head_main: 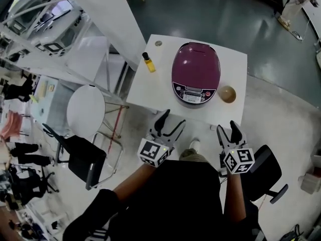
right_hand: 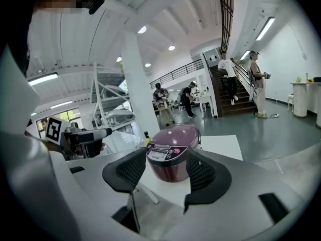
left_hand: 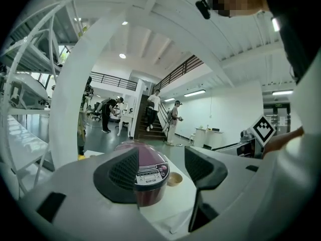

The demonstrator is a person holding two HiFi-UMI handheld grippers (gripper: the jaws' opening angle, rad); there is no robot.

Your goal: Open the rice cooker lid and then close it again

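A maroon rice cooker [head_main: 195, 72] with its lid down stands on a small white table [head_main: 150, 89], control panel facing me. My left gripper [head_main: 170, 122] is held open short of the table's near edge, left of the cooker's front. My right gripper [head_main: 228, 130] is open too, below the table's near right corner. In the left gripper view the cooker [left_hand: 149, 172] shows between the open jaws of the left gripper [left_hand: 160, 172]. The right gripper view frames the cooker [right_hand: 172, 157] between the spread jaws of the right gripper [right_hand: 168, 177]. Neither gripper touches anything.
A small yellow bottle [head_main: 148, 63] stands at the table's left, a tan bowl [head_main: 227, 94] to the cooker's right, and a small round object [head_main: 158, 43] at the far left corner. A white round stool [head_main: 86, 109] and black chair [head_main: 83, 157] stand left; another black chair [head_main: 263, 177] is right.
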